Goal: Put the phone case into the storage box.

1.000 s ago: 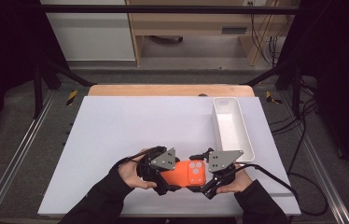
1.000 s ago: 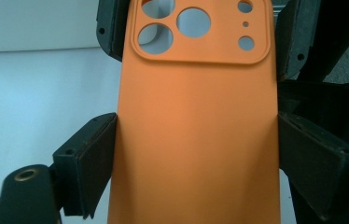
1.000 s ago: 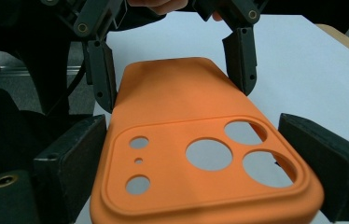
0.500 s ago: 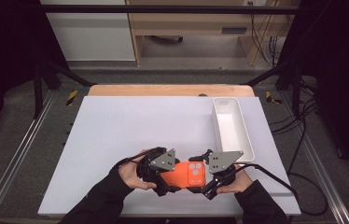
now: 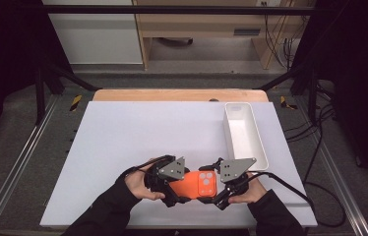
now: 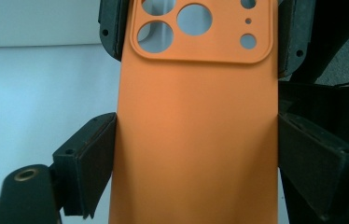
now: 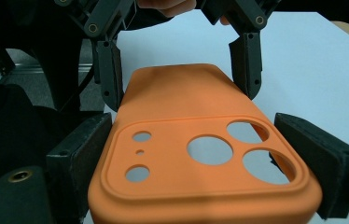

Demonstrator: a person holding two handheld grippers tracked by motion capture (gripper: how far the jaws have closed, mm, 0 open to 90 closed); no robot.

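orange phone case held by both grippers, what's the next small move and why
Probably lift the orange phone case slightly and carry it toward the white tray. The left gripper has its jaws on the plain end's long edges, and the right gripper has its jaws on the camera-cutout end, so the hold looks secure. The case sits low over the white table, with the tray farther back on the right.
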